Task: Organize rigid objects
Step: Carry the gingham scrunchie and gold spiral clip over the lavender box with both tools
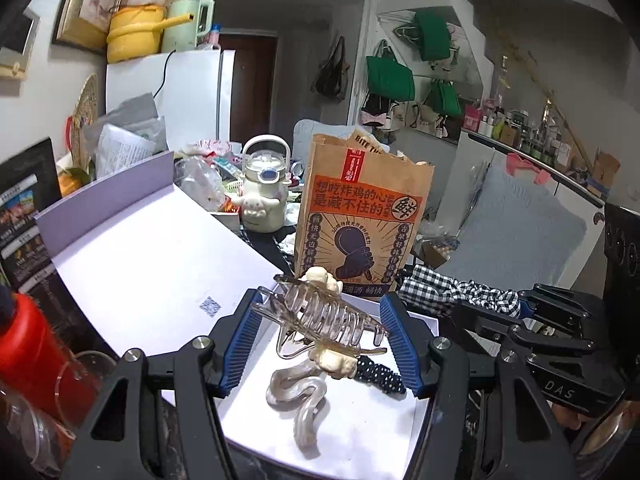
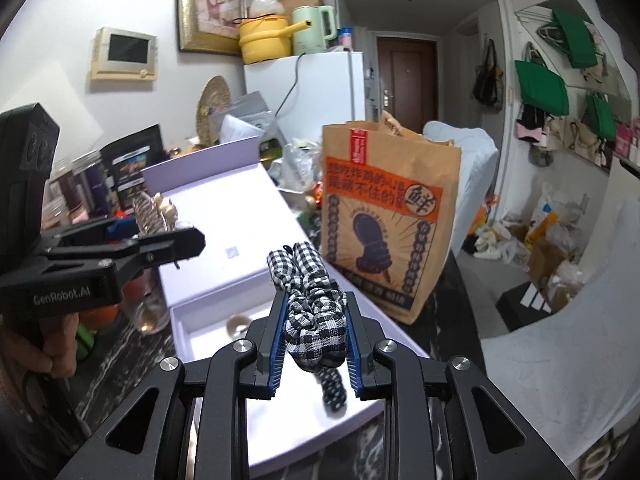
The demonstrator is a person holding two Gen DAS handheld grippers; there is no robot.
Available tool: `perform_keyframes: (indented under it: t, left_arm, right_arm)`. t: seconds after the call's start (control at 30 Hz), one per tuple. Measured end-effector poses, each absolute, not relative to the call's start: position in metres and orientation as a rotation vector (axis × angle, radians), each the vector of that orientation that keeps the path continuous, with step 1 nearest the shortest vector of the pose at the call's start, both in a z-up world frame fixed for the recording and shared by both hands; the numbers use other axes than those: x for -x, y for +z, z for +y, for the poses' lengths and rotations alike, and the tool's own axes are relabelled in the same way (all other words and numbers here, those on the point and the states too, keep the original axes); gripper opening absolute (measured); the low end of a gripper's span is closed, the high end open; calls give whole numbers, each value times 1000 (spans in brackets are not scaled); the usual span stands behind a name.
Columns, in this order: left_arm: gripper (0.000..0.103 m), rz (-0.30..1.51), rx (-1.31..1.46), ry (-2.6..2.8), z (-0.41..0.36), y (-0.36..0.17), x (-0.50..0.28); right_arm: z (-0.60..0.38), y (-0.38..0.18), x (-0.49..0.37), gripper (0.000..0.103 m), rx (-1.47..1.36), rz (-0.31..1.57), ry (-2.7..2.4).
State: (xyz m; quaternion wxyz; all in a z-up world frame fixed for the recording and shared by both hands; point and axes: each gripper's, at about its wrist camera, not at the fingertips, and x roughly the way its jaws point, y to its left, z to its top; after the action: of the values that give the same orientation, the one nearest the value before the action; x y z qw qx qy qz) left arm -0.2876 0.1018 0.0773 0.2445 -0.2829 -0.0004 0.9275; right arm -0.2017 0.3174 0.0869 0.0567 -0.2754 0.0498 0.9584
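Left gripper clenched on clear hair claw, long axis ten-to-four, right gripper grasping checked scrunchie, open box beneath at six o'clock.

2 hair clips, 2 scrunchies, 1 box, 1 paper bag.

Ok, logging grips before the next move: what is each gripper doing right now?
Left gripper: shut on the clear plastic claw hair clip.
Right gripper: shut on the black-and-white checked fabric scrunchie.
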Motion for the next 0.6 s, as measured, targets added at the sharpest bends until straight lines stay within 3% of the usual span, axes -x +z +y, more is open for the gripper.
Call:
perform_keyframes:
  t: [0.6]
  left_arm:
    - [61,116,983,2467,129,18,321]
  right_arm:
    - [339,38,229,25,916,254,2861]
